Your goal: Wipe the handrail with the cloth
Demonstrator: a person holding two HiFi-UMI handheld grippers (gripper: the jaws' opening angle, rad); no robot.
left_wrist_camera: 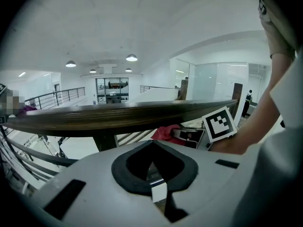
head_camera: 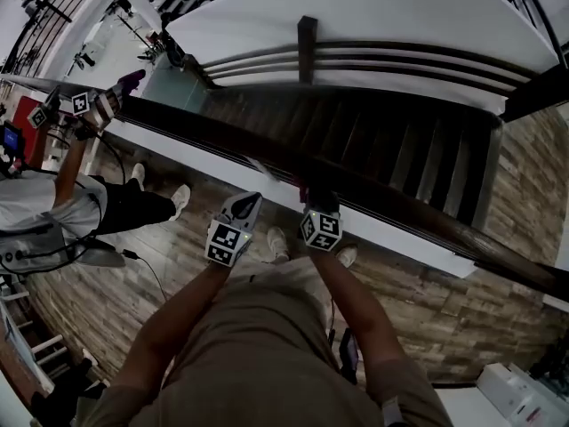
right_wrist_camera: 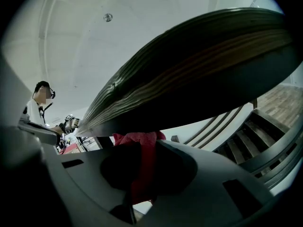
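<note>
While under handrail, cloth between tongs

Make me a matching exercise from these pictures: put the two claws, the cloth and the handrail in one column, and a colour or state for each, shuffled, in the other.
Column one
1. left claw
2. right claw
3. cloth
4. handrail

Column two
A. dark brown wood
B. red
C. shut on the cloth, right under the handrail
D. shut with nothing between its jaws

Pairs: 1-D, 2-C, 3-B, 4-A
</note>
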